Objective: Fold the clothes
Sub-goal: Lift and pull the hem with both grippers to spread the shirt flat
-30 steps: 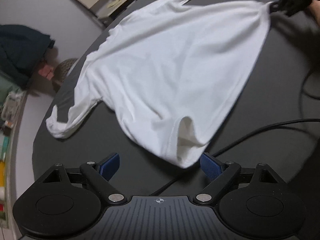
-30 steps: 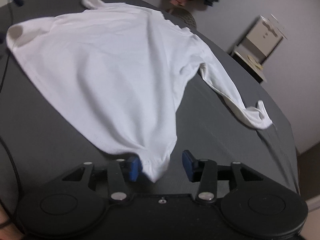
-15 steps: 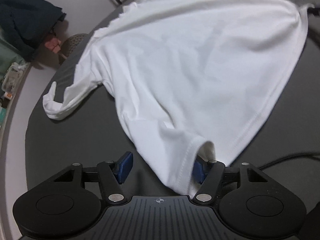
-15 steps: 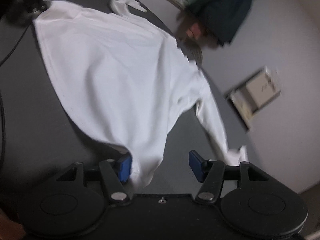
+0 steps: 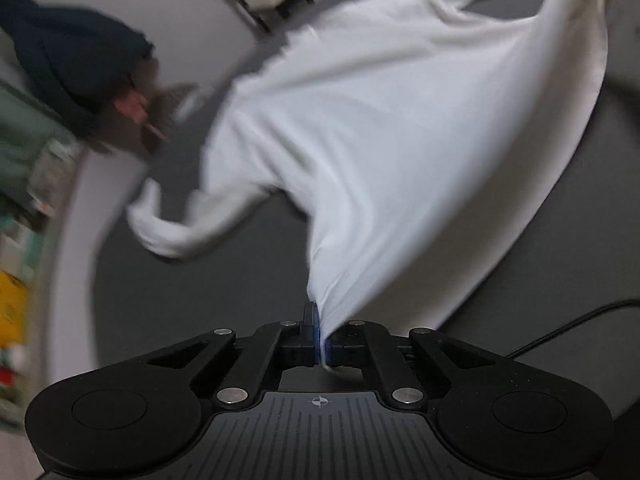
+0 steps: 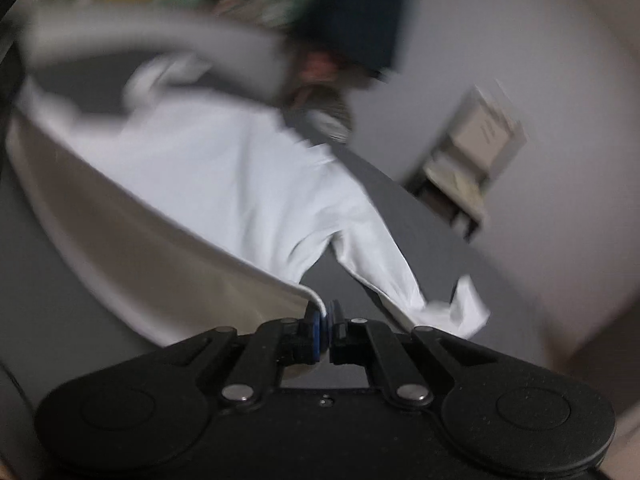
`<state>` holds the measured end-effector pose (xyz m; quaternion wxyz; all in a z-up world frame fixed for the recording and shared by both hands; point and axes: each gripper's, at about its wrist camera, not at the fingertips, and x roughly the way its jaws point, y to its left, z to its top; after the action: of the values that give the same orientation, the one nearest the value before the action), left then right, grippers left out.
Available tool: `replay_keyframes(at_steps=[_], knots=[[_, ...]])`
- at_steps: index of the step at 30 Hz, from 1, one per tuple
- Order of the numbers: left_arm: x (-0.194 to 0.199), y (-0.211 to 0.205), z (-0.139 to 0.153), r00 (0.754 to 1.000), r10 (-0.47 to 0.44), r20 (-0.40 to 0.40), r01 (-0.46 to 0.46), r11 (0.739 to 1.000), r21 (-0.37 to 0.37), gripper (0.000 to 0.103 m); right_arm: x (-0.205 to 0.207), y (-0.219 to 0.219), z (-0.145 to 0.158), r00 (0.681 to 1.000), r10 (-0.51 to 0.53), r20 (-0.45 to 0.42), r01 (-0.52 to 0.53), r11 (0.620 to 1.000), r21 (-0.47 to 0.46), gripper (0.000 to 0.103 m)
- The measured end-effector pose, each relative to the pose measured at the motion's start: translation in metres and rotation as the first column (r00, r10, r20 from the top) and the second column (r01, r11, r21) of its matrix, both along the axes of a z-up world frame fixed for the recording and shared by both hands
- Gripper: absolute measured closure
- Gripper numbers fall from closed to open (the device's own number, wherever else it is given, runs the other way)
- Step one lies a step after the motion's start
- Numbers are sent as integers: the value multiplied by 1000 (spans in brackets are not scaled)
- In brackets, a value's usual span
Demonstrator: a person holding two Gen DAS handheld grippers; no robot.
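Observation:
A white long-sleeved shirt (image 5: 400,128) hangs stretched above the dark round table (image 5: 192,304). My left gripper (image 5: 322,336) is shut on one bottom corner of the shirt, the cloth fanning up from its blue pads. My right gripper (image 6: 326,330) is shut on the other bottom corner of the shirt (image 6: 224,184). One sleeve (image 5: 176,232) trails down toward the table in the left wrist view, the other sleeve (image 6: 424,296) in the right wrist view. Both views are blurred by motion.
A black cable (image 5: 568,332) lies on the table at the right. Beyond the table edge stand a small beige cabinet (image 6: 476,148), a dark garment (image 5: 68,60) over a seat, and cluttered shelves (image 5: 20,216) at the left.
Both grippers went from open around the hem corners to shut on them. They have lifted the shirt off the table, and the views swung upward.

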<state>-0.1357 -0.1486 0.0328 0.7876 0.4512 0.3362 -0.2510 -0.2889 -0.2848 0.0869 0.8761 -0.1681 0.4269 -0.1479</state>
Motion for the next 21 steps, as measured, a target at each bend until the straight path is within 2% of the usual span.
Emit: replay_keyframes(at_steps=[2, 4, 6, 8, 10, 12, 14, 15, 17, 19, 21], knots=[[-5, 8, 37, 994, -36, 104, 35, 999, 5, 100, 2, -18, 19, 995, -95, 20, 92, 988, 121, 99], [-12, 10, 63, 982, -91, 167, 86, 996, 36, 100, 4, -35, 37, 981, -191, 28, 179, 954, 241, 99], [-12, 7, 60, 980, -126, 153, 117, 991, 68, 100, 6, -53, 56, 958, -286, 24, 259, 897, 358, 99], [-11, -2, 29, 981, -177, 84, 160, 971, 177, 100, 8, -67, 69, 934, -356, 6, 317, 838, 445, 99], [-18, -8, -7, 975, -221, -26, 220, 938, 267, 100, 10, -65, 61, 942, -336, -22, 313, 848, 428, 99], [-28, -11, -35, 963, -250, -97, 268, 906, 326, 100, 12, -63, 52, 947, -316, -52, 308, 858, 411, 99], [-37, -8, -50, 955, -273, -117, 297, 884, 362, 100, 14, -61, 43, 952, -295, -81, 303, 868, 393, 99], [-39, -7, -49, 957, -277, -90, 291, 886, 360, 100, 16, -60, 39, 954, -285, -96, 300, 873, 385, 99], [-32, -2, -36, 968, -250, -34, 249, 922, 298, 100, 18, -58, 30, 956, -265, -126, 293, 882, 368, 99], [-21, 2, -28, 971, -236, -46, 240, 942, 235, 100, 21, -57, 22, 956, -246, -161, 289, 888, 359, 99], [-19, 6, -37, 960, -257, -110, 277, 926, 255, 100, 27, -57, 10, 945, -224, -237, 299, 885, 358, 99]])
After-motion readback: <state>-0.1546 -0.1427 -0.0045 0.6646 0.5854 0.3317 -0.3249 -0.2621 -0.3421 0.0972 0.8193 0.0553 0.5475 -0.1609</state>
